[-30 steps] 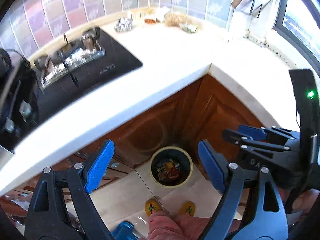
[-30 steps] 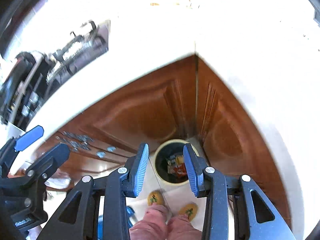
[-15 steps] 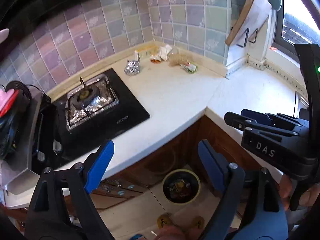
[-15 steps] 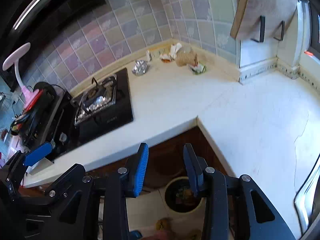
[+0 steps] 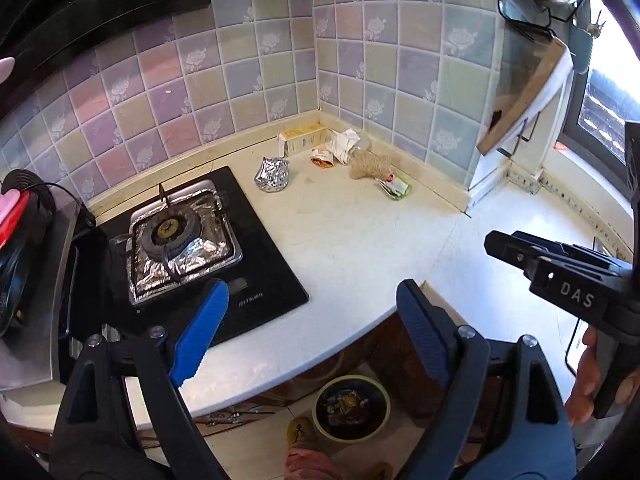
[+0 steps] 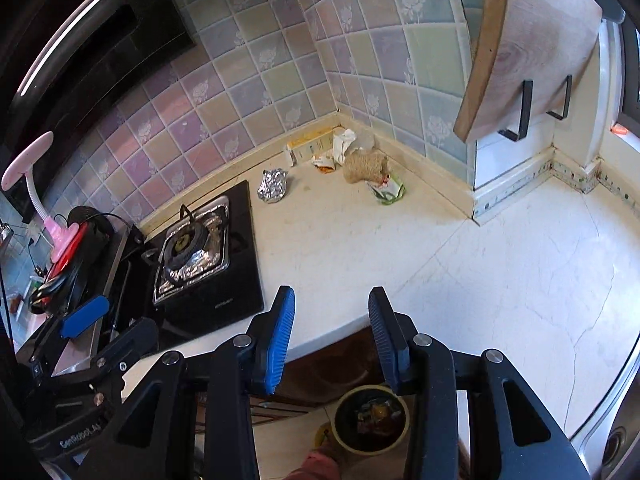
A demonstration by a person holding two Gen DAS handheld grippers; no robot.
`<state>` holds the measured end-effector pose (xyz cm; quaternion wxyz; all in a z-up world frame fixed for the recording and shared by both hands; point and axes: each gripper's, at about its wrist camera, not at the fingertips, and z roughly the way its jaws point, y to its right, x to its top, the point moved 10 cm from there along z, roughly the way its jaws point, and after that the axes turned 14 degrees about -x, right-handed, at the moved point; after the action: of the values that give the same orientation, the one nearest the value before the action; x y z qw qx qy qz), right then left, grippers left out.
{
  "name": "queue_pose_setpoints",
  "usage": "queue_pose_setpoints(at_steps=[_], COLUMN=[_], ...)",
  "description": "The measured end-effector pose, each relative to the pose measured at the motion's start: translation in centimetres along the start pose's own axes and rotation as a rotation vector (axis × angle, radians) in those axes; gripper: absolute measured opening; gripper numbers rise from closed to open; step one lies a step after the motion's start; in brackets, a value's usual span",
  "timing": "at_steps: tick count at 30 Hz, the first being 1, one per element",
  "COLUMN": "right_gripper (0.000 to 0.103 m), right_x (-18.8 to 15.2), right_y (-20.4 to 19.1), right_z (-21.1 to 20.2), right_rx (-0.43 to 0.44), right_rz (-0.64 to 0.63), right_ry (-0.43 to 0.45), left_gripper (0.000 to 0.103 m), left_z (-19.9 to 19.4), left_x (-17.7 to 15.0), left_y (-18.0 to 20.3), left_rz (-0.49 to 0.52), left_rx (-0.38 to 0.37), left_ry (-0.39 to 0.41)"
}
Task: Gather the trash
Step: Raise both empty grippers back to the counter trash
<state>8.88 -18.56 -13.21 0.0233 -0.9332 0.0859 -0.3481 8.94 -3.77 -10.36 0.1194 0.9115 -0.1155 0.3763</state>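
Observation:
Trash lies in the far corner of the white counter: a crumpled foil ball [image 5: 273, 174] [image 6: 273, 185], a flat yellow box [image 5: 303, 140] [image 6: 310, 146], a white crumpled paper [image 5: 343, 145] [image 6: 343, 144], an orange wrapper [image 5: 322, 158], a brown fibrous wad [image 5: 369, 164] [image 6: 365, 167] and a green wrapper [image 5: 396, 188] [image 6: 387, 191]. A bin [image 5: 352, 407] [image 6: 370, 420] with wrappers inside stands on the floor below the counter edge. My left gripper [image 5: 310, 330] and right gripper [image 6: 331, 322] are both open and empty, held over the counter's near edge.
A black gas hob [image 5: 192, 248] [image 6: 200, 264] with foil around the burner sits left of the trash. A wooden cutting board [image 6: 524, 48] leans in a rack at the right wall. The person's feet [image 5: 300, 432] stand by the bin.
Both grippers have tilted up and risen from over the floor bin toward the counter. The corner trash now sits nearer the middle of both views. Both stay open.

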Motion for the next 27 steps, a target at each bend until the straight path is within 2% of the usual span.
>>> queue_pose_setpoints(at_steps=[3, 8, 10, 15, 18, 23, 27], right_gripper=[0.045, 0.052, 0.054, 0.069, 0.073, 0.076, 0.076], right_x=[2.0, 5.8, 7.4, 12.4, 15.1, 19.3, 21.1], right_y=[-1.0, -2.6, -3.2, -4.9, -5.8, -7.3, -7.3], right_z=[0.9, 3.4, 4.8, 9.7, 12.6, 19.5, 25.0], right_rx=[-0.010, -0.044, -0.060, -0.100, -0.106, -0.105, -0.135], right_rz=[-0.007, -0.003, 0.004, 0.012, 0.022, -0.061, -0.135], right_ry=[0.013, 0.018, 0.015, 0.009, 0.007, -0.024, -0.066], left_gripper=[0.085, 0.085, 0.085, 0.085, 0.085, 0.085, 0.084], left_z=[1.5, 5.4, 7.4, 13.2, 17.2, 23.9, 29.0], left_x=[2.2, 6.0, 7.8, 12.8, 14.9, 16.6, 16.7], left_y=[-1.6, -4.9, -6.6, -10.9, -13.5, -17.1, -19.0], left_rz=[0.011, 0.051, 0.055, 0.058, 0.052, 0.010, -0.035], left_rx=[-0.013, -0.059, -0.093, -0.170, -0.187, -0.208, -0.219], left_ry=[0.006, -0.028, -0.054, -0.108, -0.146, -0.215, -0.264])
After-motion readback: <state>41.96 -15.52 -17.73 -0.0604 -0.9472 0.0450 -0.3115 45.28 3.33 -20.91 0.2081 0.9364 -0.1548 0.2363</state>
